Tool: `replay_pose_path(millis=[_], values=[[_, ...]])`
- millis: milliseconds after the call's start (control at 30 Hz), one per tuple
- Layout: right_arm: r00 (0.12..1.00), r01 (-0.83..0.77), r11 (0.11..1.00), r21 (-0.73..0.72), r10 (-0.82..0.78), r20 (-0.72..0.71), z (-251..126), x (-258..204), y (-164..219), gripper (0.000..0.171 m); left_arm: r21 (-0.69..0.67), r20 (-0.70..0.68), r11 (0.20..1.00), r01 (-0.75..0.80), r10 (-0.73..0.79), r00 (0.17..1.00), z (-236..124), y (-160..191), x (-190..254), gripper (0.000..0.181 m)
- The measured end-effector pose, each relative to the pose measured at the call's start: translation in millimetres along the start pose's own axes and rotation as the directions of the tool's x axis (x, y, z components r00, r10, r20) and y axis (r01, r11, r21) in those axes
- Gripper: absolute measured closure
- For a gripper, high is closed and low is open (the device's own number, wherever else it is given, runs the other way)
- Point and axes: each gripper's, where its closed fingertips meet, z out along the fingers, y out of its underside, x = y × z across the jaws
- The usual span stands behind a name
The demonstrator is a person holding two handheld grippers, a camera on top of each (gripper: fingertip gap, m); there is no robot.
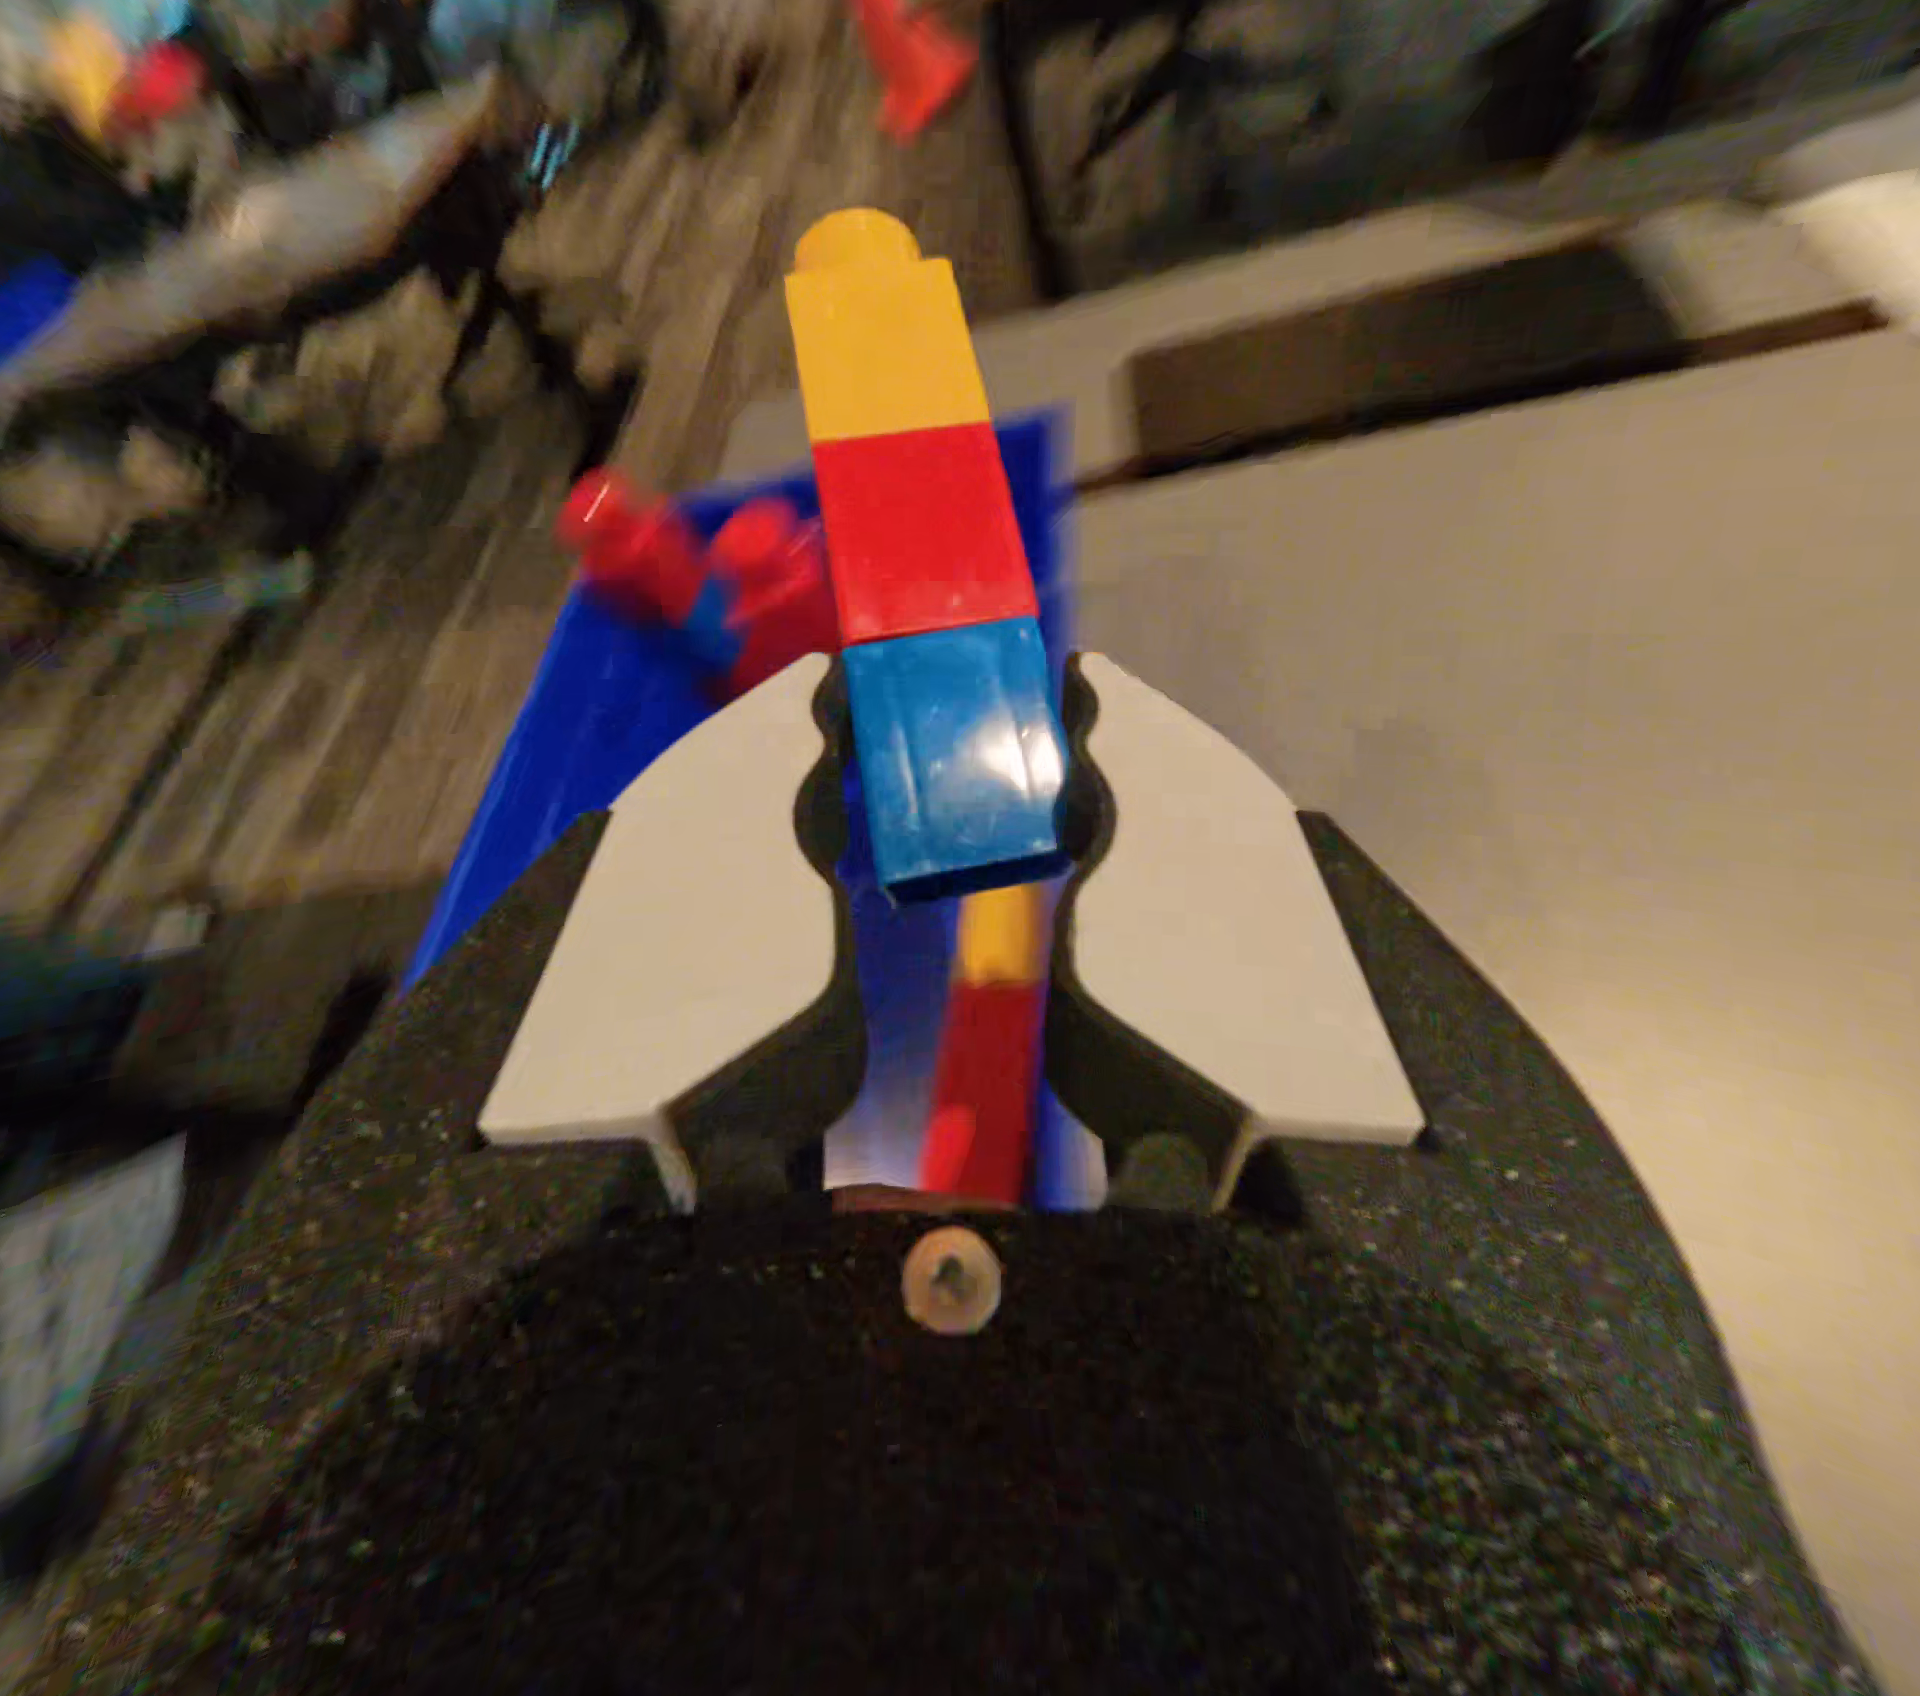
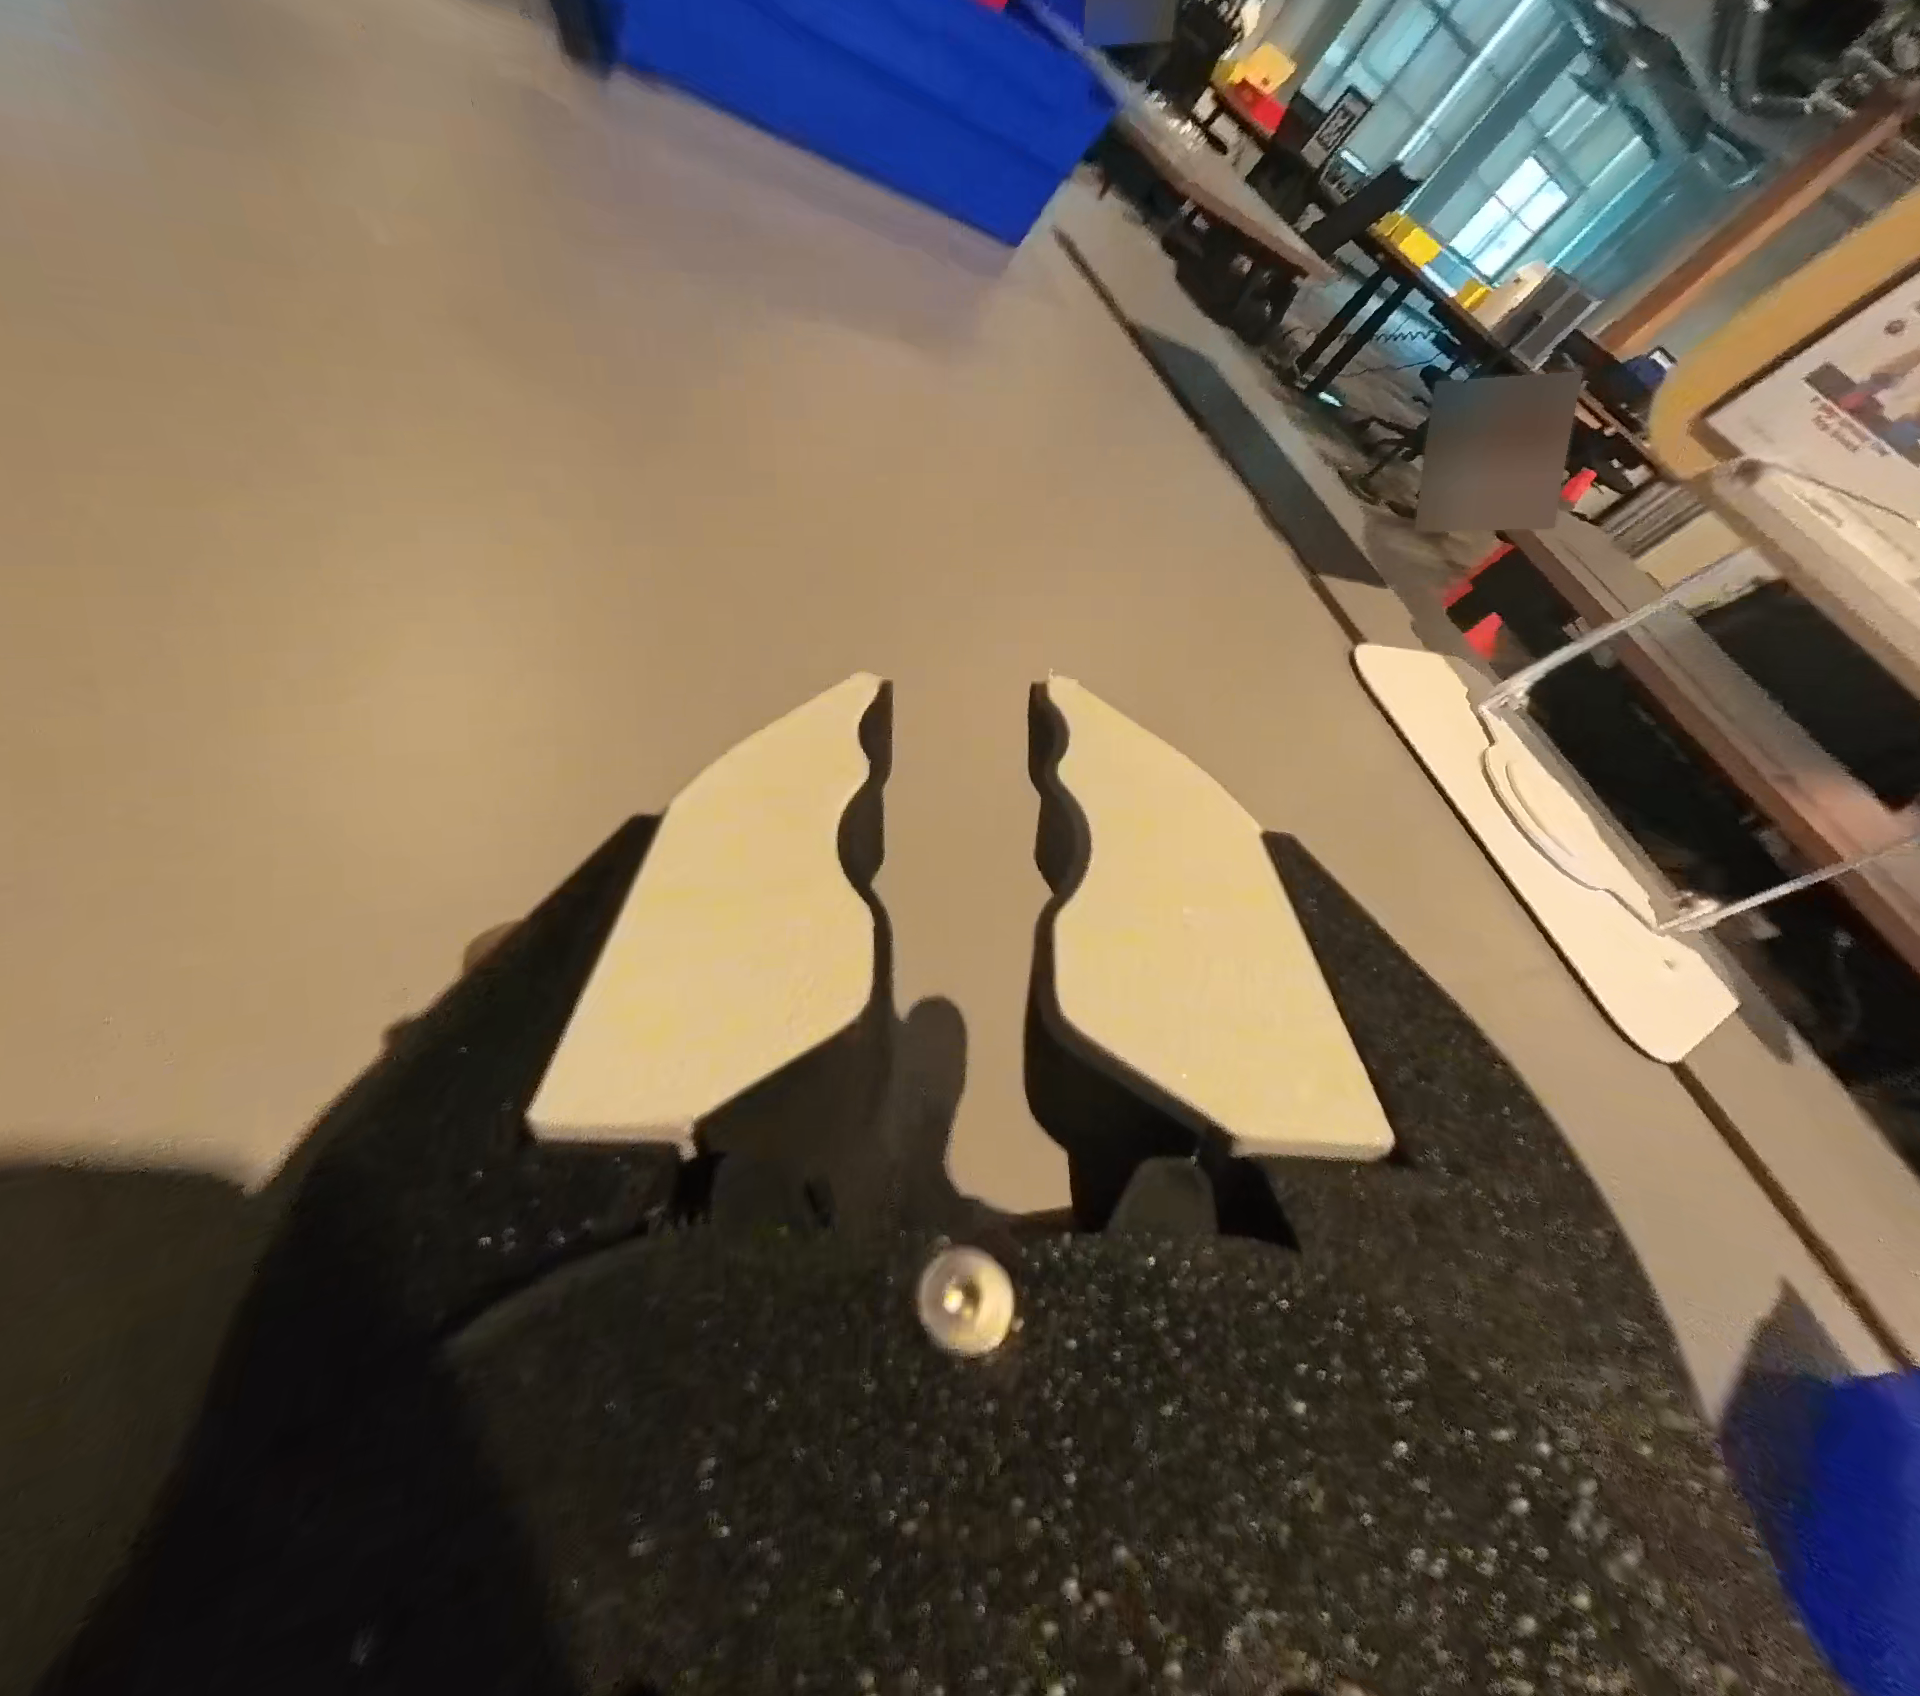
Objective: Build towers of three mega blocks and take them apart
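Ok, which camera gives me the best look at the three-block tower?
The left wrist view: the tower fills the centre, yellow over red over blue, its blue block between the left gripper's fingers. The right wrist view shows none of it.

Each gripper has a black body with tiny shiny specks all over it, like rough sand, and it gets wide at the bottom like a big hill. The left gripper [image 1: 951, 747] has two light grey fingers [image 1: 686, 898] shaped like curved wings, with wavy black edges on the inside, and one small round screw [image 1: 951, 1295] sits at 6 o'clock from them. The right gripper [image 2: 961, 789] looks just the same, with pale grey fingers [image 2: 727, 950], bumpy black inner edges, and a shiny silver screw [image 2: 966, 1303] at 6 o'clock below them.
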Motion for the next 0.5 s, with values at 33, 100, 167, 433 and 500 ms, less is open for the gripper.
replay_pose_path(millis=[33, 100, 167, 433, 500], values=[[0.999, -0.05, 0.998, 0.032, 0.051, -0.011, 1, 5, -6, 0.146, 0.1, -0.073, 0.994, -0.039, 0.046, 0.996, -11, -23, 36, 0.143], [0.981, -0.181, 0.976, 0.119, 0.187, -0.042, 5, 22, -23, 0.146, 0.271, -0.235, 0.961, -0.047, 0.114, 0.965, -28, -61, 115, 0.143], [0.941, -0.301, 0.926, 0.227, 0.328, -0.088, 8, 48, -43, 0.146, 0.387, -0.405, 0.922, -0.017, 0.186, 0.895, -35, -81, 201, 0.143], [0.814, -0.43, 0.795, 0.427, 0.546, -0.198, -1, 122, -56, 0.137, 0.416, -0.625, 0.909, 0.028, 0.264, 0.734, -14, -21, 392, 0.143], [0.81, -0.473, 0.775, 0.42, 0.569, -0.139, -4, 117, -48, 0.133, 0.518, -0.547, 0.852, -0.08, 0.401, 0.735, -25, -12, 400, 0.143]])
